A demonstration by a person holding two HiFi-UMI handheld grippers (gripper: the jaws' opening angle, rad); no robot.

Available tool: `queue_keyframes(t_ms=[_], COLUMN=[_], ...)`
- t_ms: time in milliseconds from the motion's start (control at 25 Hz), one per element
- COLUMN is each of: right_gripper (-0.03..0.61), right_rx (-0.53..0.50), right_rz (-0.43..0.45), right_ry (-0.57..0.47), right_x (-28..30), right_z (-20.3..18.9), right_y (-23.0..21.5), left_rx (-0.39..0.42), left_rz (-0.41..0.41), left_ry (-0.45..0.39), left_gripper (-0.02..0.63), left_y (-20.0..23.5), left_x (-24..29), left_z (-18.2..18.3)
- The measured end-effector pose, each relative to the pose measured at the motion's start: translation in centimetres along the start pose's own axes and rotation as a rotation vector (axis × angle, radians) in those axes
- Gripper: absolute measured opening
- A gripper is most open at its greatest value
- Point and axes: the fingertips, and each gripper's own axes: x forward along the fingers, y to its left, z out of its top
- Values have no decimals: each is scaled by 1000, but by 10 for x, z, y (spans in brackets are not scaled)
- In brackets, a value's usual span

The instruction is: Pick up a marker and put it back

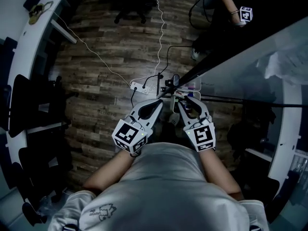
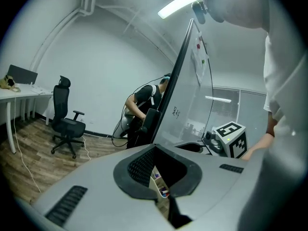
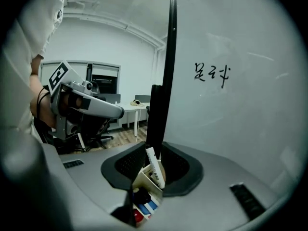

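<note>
A small cream marker box [image 1: 186, 86] sits at the foot of the board stand. Through the right gripper's jaws I see this box [image 3: 144, 182] holding a white marker with a black cap [image 3: 155, 168], with blue and red markers below it. The box [image 2: 160, 183] also shows through the left jaws. My left gripper [image 1: 160, 100] and right gripper [image 1: 180, 101] are held side by side just short of the box. Both look shut with nothing between their fingertips. The left gripper [image 3: 89, 104] appears in the right gripper view, and the right gripper [image 2: 230, 138] in the left gripper view.
A tall whiteboard [image 3: 231, 95] with black handwriting [image 3: 211, 74] stands right ahead on a black post [image 3: 156, 114]. A power strip [image 1: 139, 85] and cables lie on the wood floor. Another person [image 2: 142, 107] stands beyond the board. An office chair [image 2: 65, 124] and a desk [image 2: 14, 93] stand at left.
</note>
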Motion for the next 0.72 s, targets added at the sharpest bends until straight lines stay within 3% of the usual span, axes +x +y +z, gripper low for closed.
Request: queue_keyframes(t_ms=[440,720], right_gripper=[89,24], right_rx=[21,-23], right_rz=[-167,-290], right_ry=[-88,-152], right_x=[-41,-75], right_z=[27,54], right_y=[2,15], left_rx=[86,164], left_rz=[-128,-238], left_ry=[-35,-70], left_gripper=[5,5], left_y=[-31,-60], left_x=[-8,-17], left_z=[31,52])
